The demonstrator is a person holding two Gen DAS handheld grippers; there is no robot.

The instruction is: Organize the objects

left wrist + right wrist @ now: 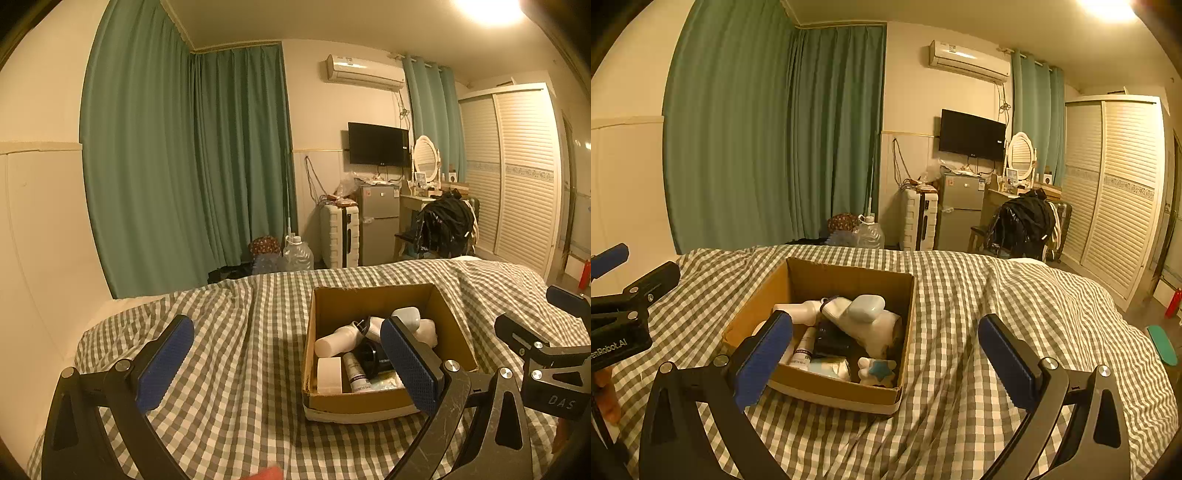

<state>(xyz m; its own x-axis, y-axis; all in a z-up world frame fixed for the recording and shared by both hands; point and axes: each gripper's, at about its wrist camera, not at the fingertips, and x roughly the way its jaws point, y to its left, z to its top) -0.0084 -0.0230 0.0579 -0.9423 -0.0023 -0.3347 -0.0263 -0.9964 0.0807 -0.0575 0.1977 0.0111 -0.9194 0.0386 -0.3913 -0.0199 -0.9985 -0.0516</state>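
Note:
An open cardboard box (373, 293) sits on the checked bed cover (236, 332); it also shows in the right wrist view (846, 275). Inside lie a white bottle (338, 339), a white tube (355, 371), a black item (371, 356), a pale blue case (866, 308) and a small star-marked toy (878, 371). My left gripper (286, 369) is open and empty, just left of the box and above the cover. My right gripper (884, 360) is open and empty, above the box's near right corner.
The bed cover (1015, 302) spreads right of the box. Green curtains (177, 166), a water jug (297, 253), a suitcase (340, 236), a small fridge (380, 221), a chair with black clothes (445, 225) and a wardrobe (517, 177) stand beyond the bed.

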